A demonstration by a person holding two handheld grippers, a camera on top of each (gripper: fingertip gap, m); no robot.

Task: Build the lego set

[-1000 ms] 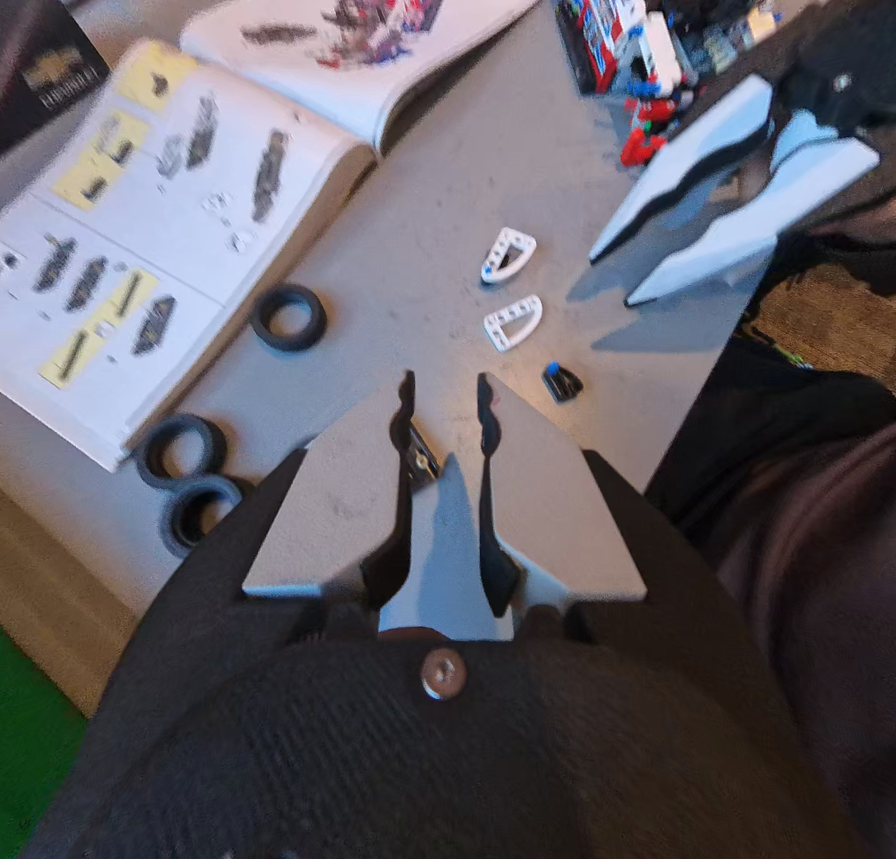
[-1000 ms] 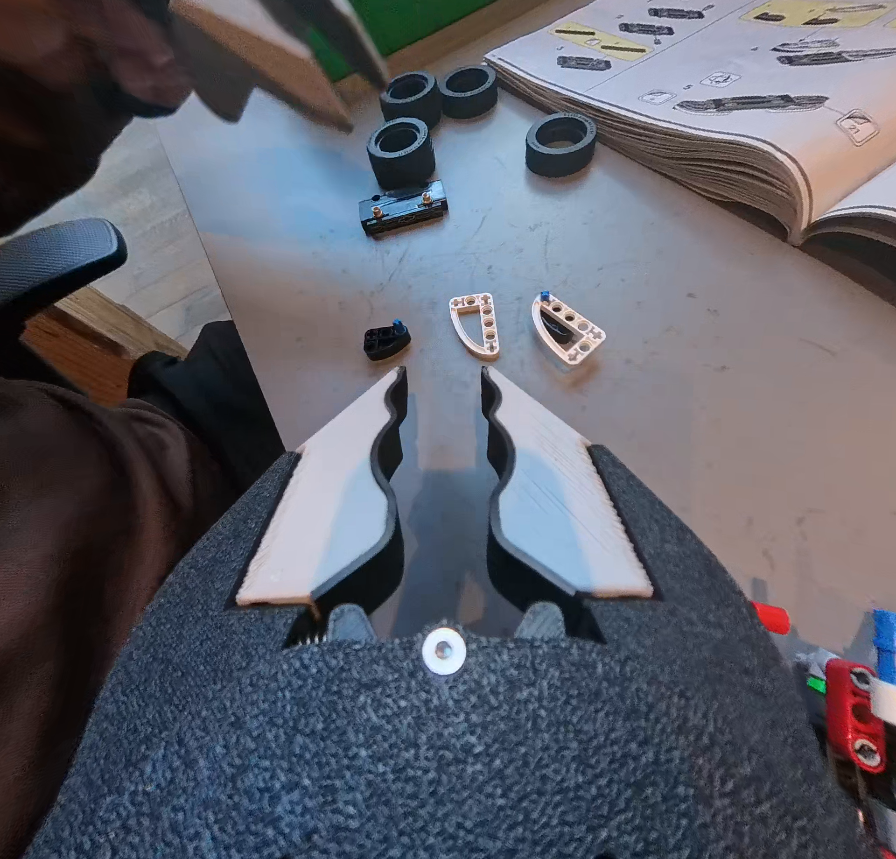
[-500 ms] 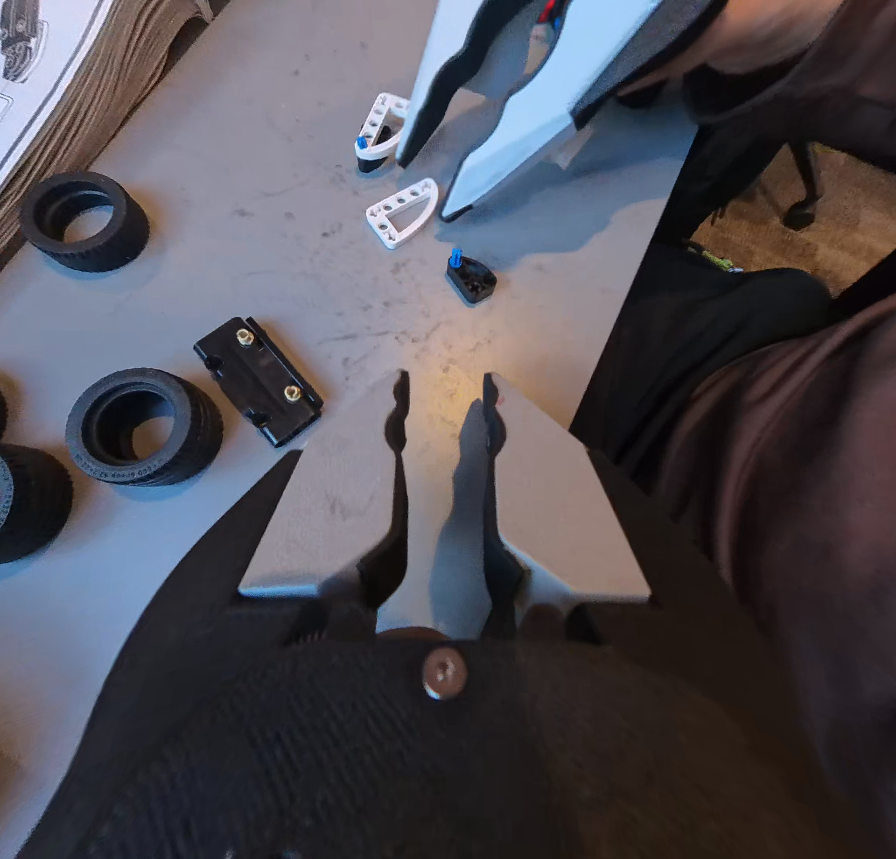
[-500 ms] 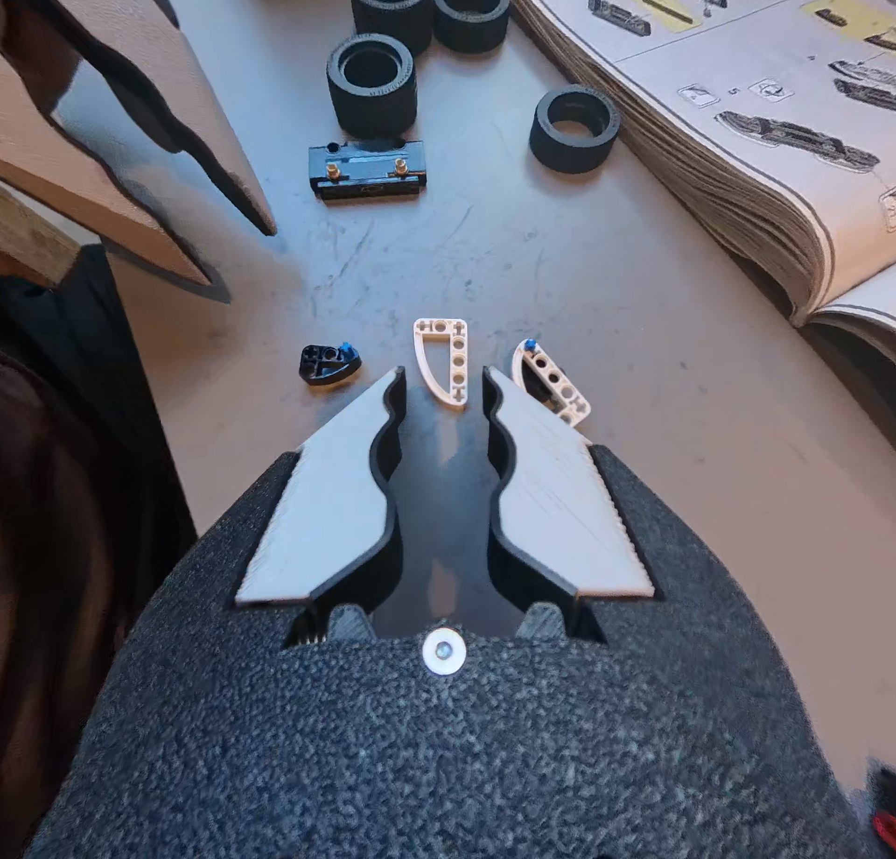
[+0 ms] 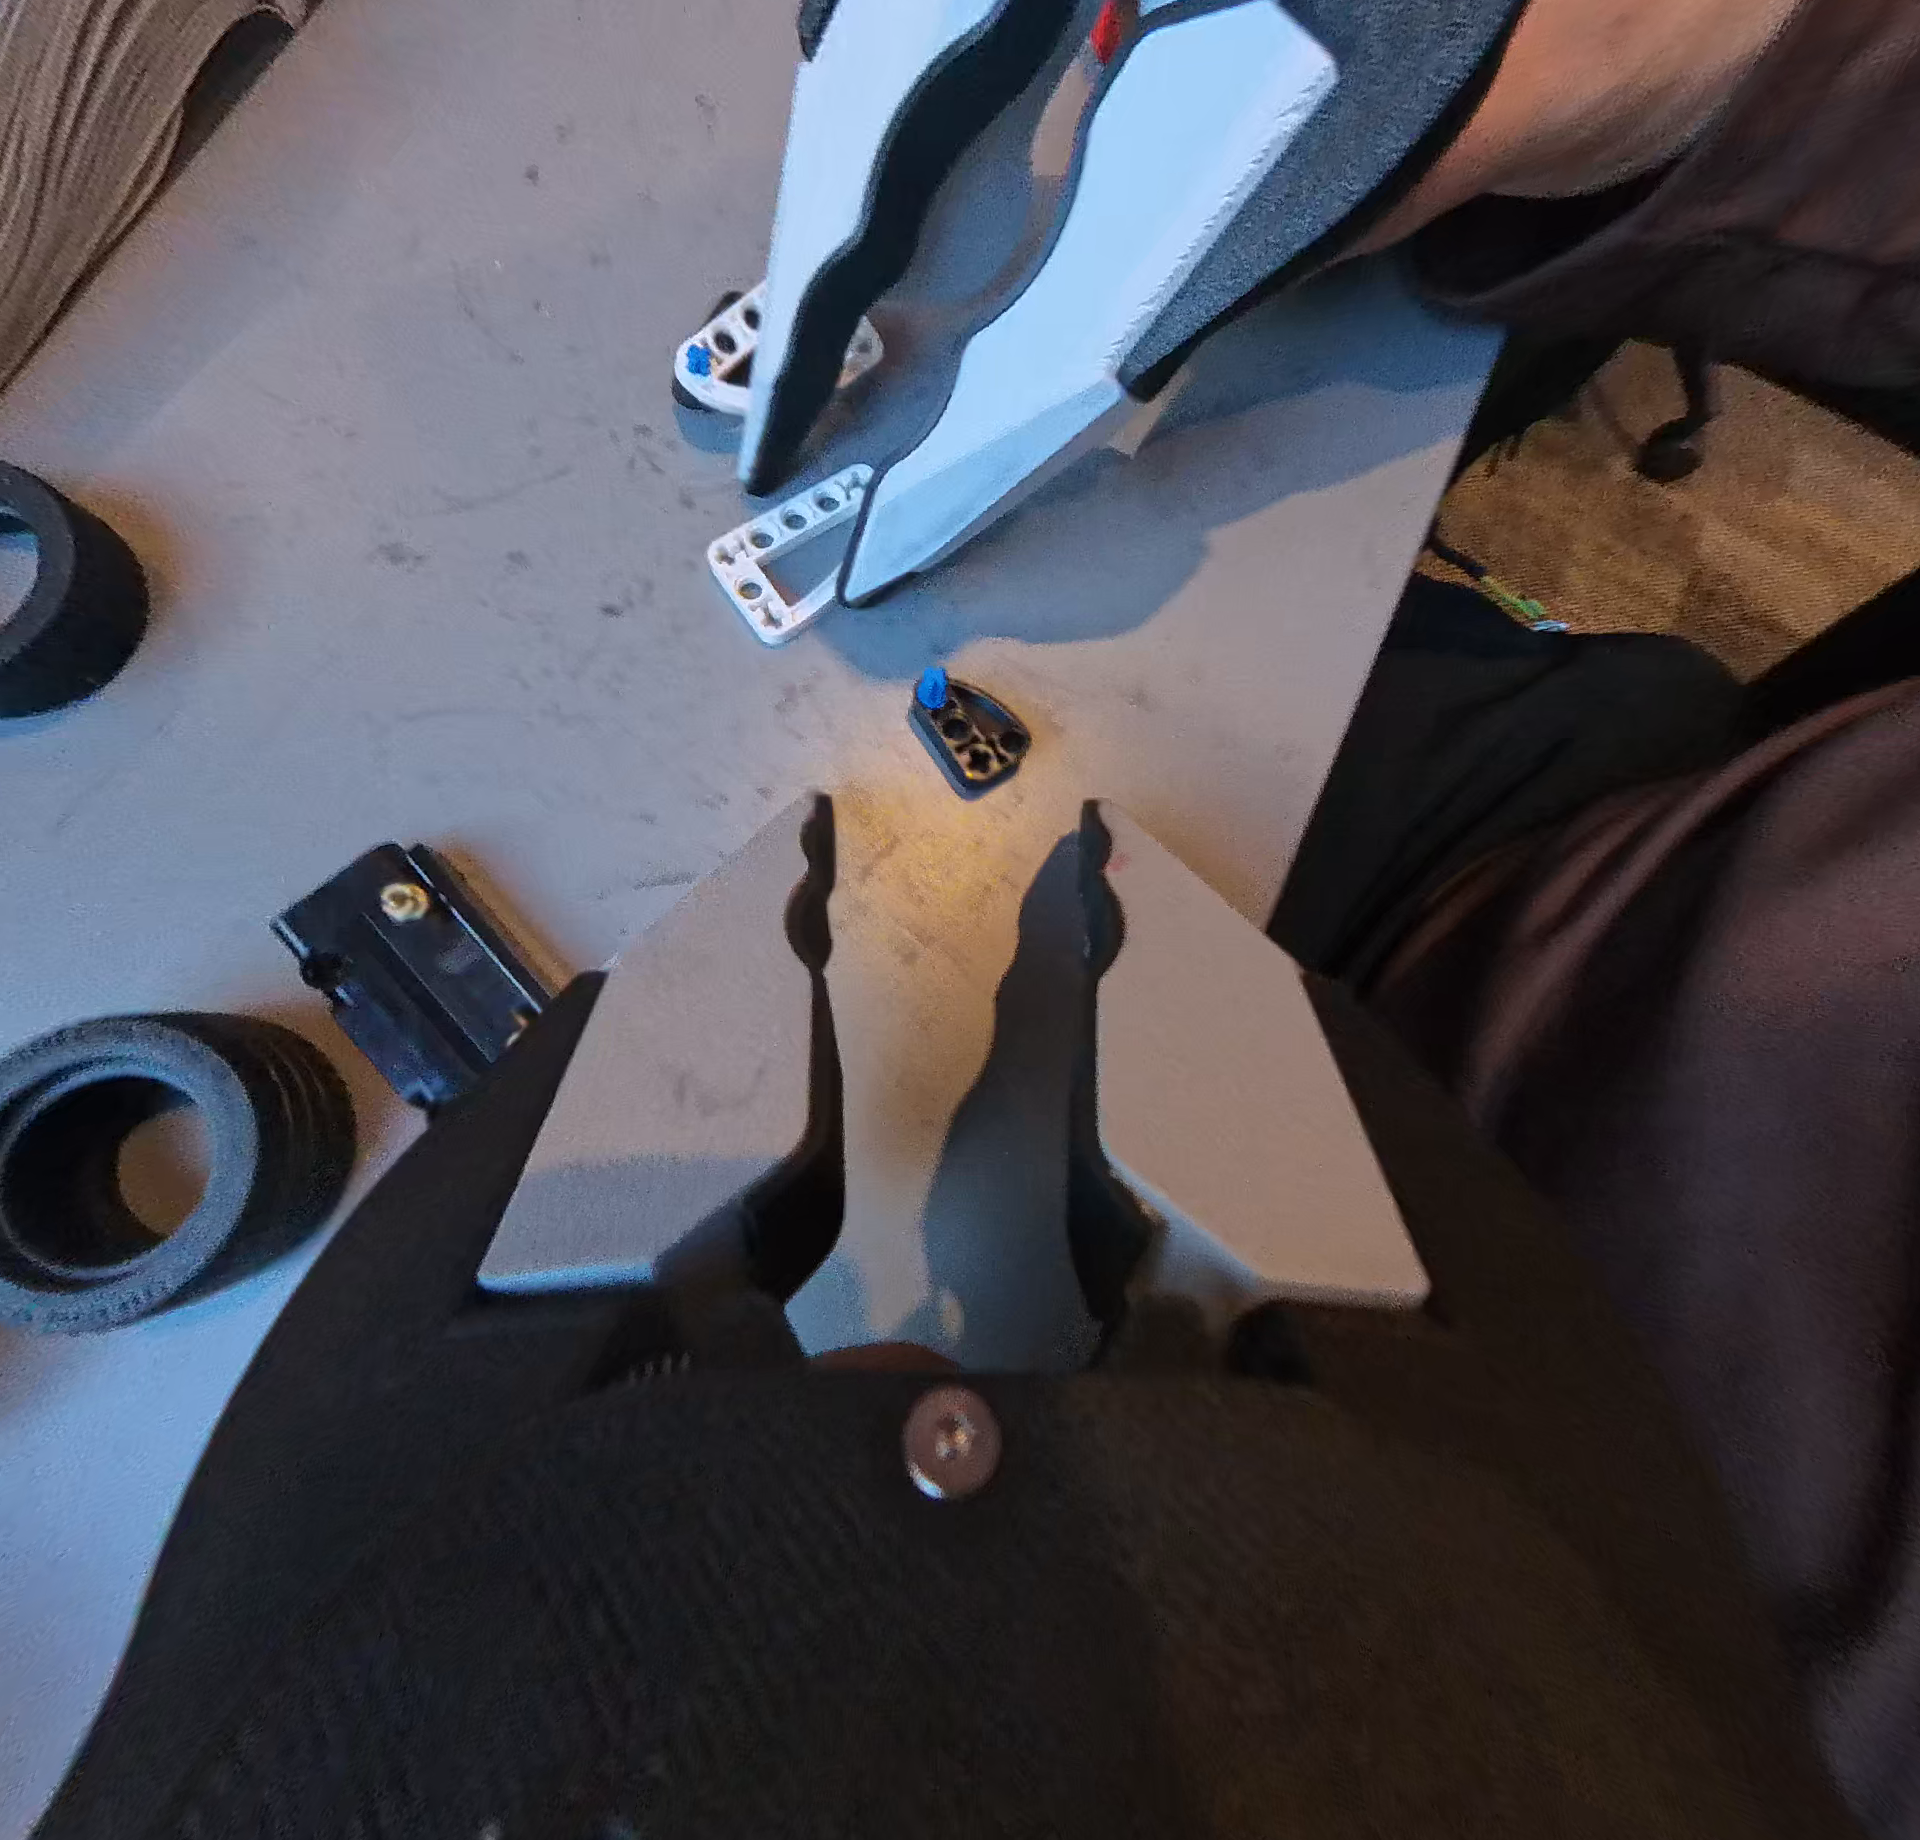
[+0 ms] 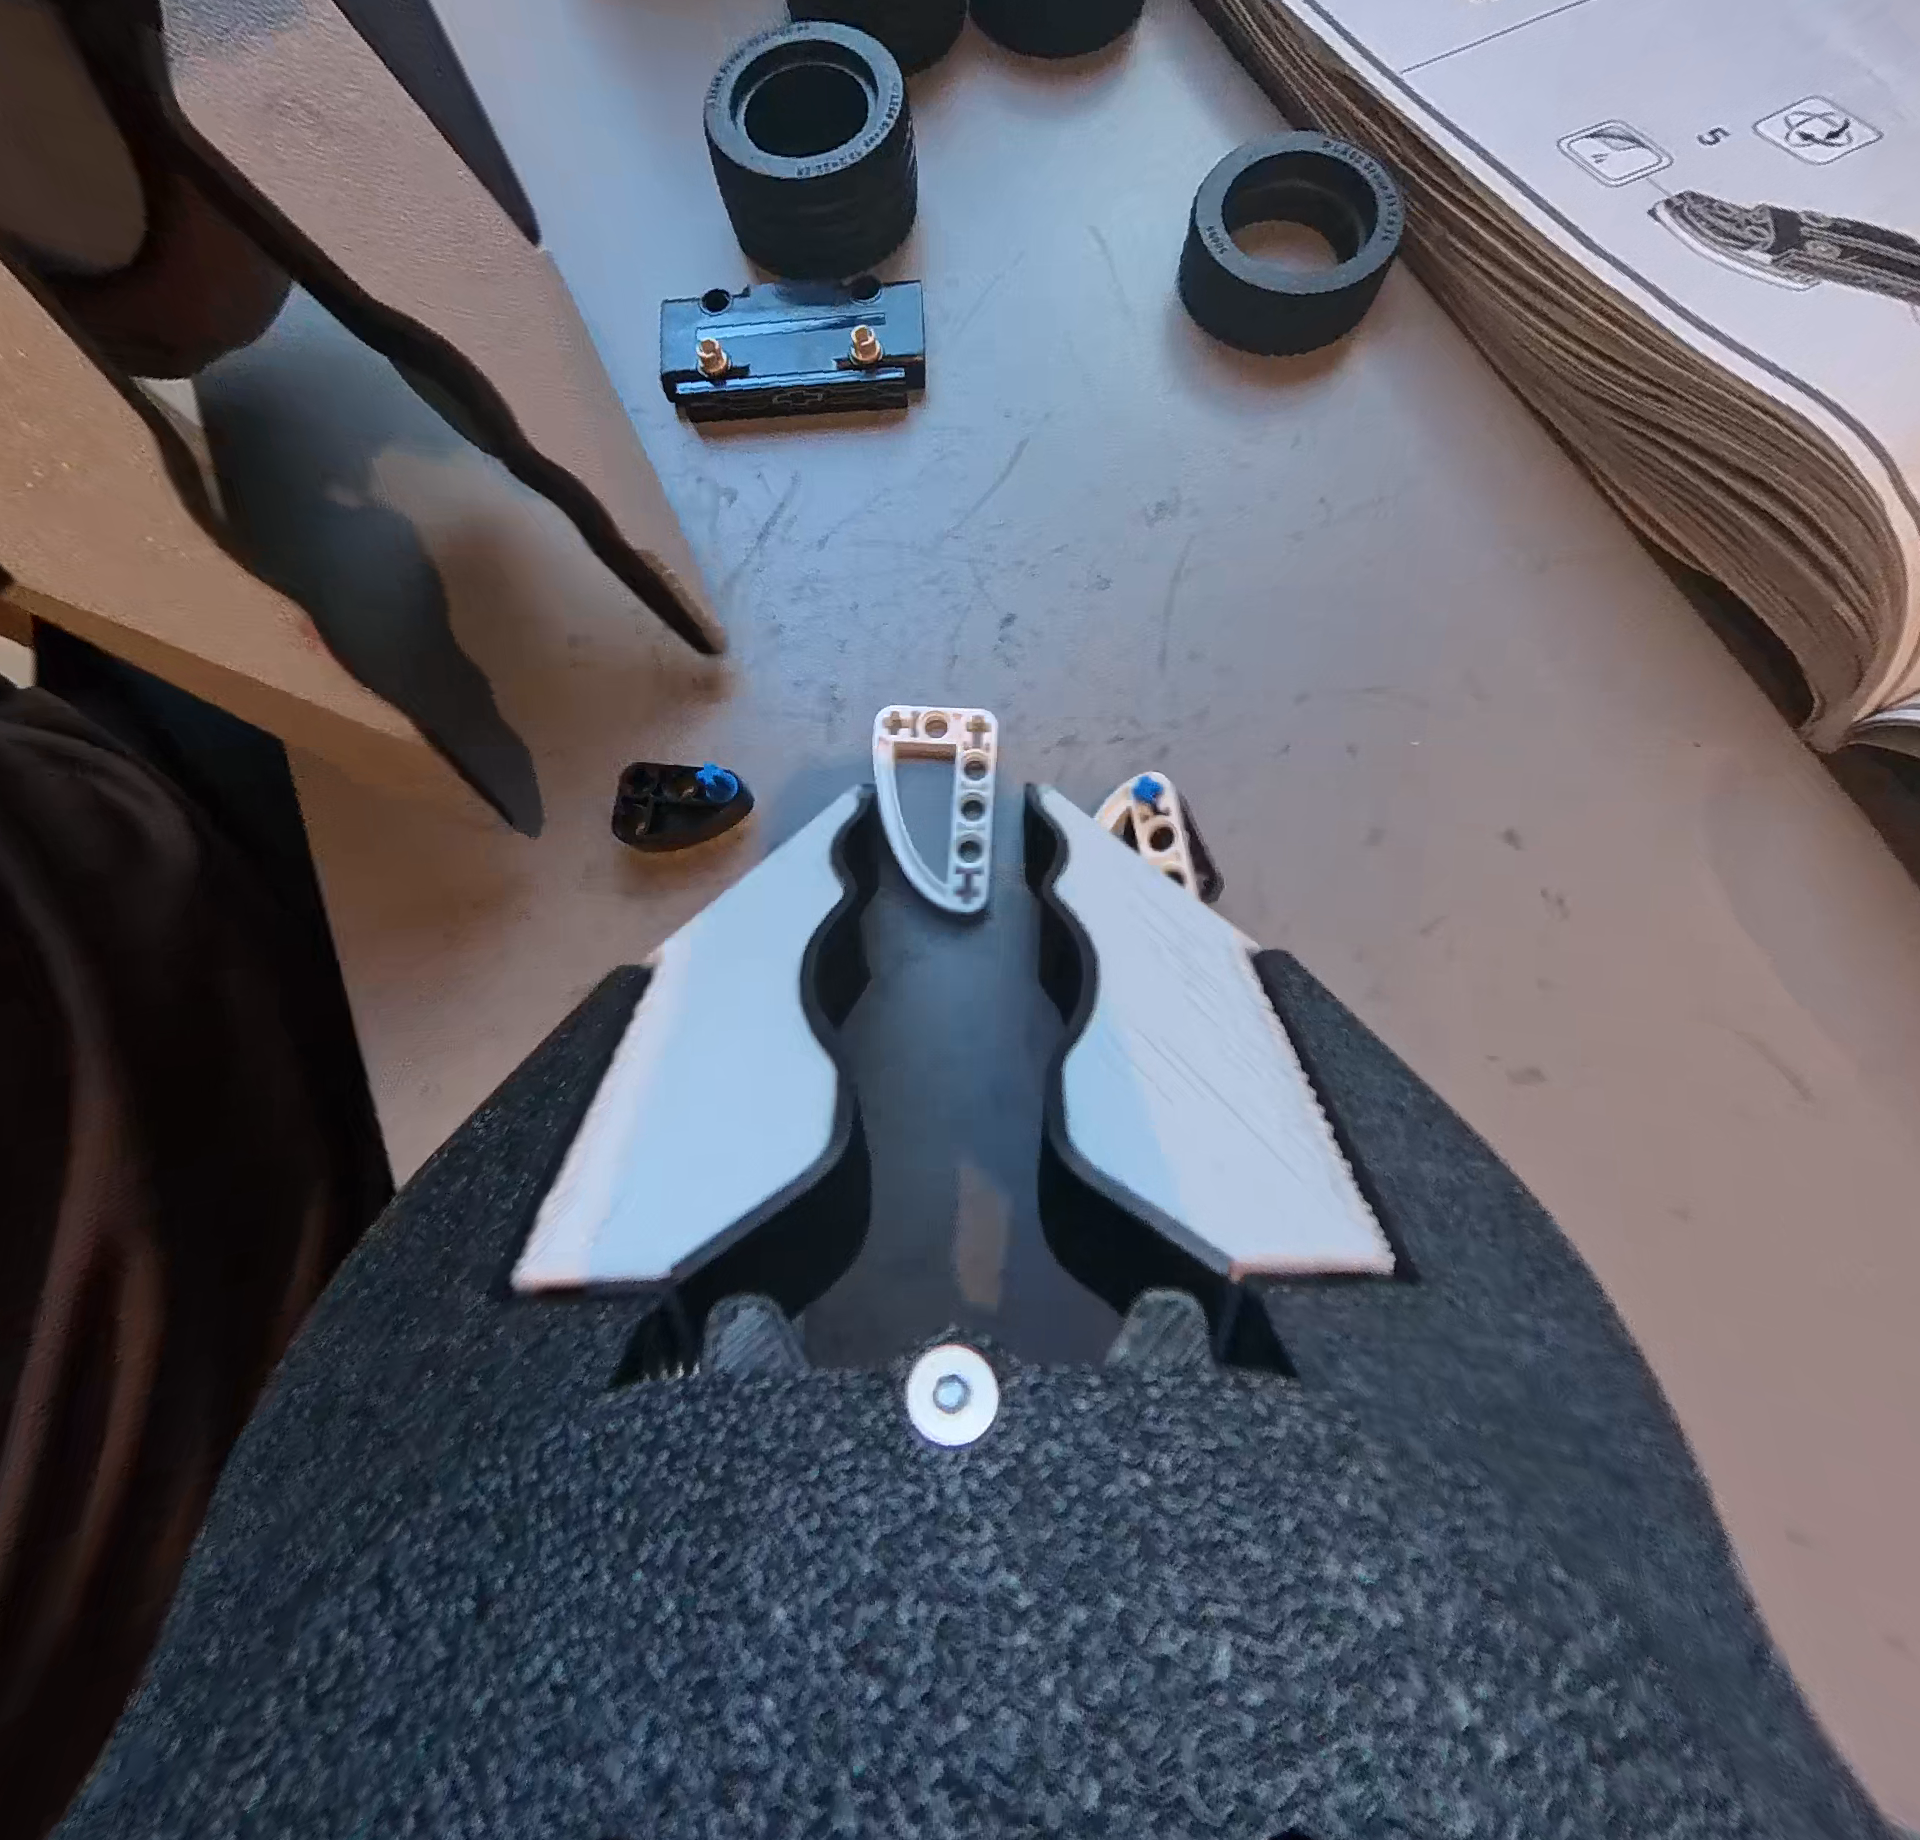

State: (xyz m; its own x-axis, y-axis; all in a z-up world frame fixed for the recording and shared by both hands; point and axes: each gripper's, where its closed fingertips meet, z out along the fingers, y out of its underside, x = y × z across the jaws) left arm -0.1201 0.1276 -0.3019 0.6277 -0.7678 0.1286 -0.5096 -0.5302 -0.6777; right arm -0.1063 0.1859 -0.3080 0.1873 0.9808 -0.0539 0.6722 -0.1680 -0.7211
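Observation:
A white curved Lego panel (image 6: 977, 814) lies flat on the grey table, between the fingertips of my right gripper (image 6: 948, 798). That gripper is open and straddles the panel without pinching it. In the left wrist view the panel (image 5: 784, 569) sits by the right gripper (image 5: 810, 538). A second white panel with a blue pin (image 6: 1158, 829) lies just right of it, partly hidden. A small black piece with a blue pin (image 5: 968, 736) lies just ahead of my left gripper (image 5: 953, 808), which is open and empty, low over the table.
A black brick with two gold pins (image 6: 792, 351) and several black tyres (image 6: 810, 159) lie farther out. An open instruction book (image 6: 1662, 232) fills the right side. The table edge (image 5: 1351, 751) and a person's dark clothing are close by the left gripper.
My right gripper has come forward and down until the white panel lies between its fingers. My left gripper has swung off the black brick towards the small black piece, its jaws a little wider.

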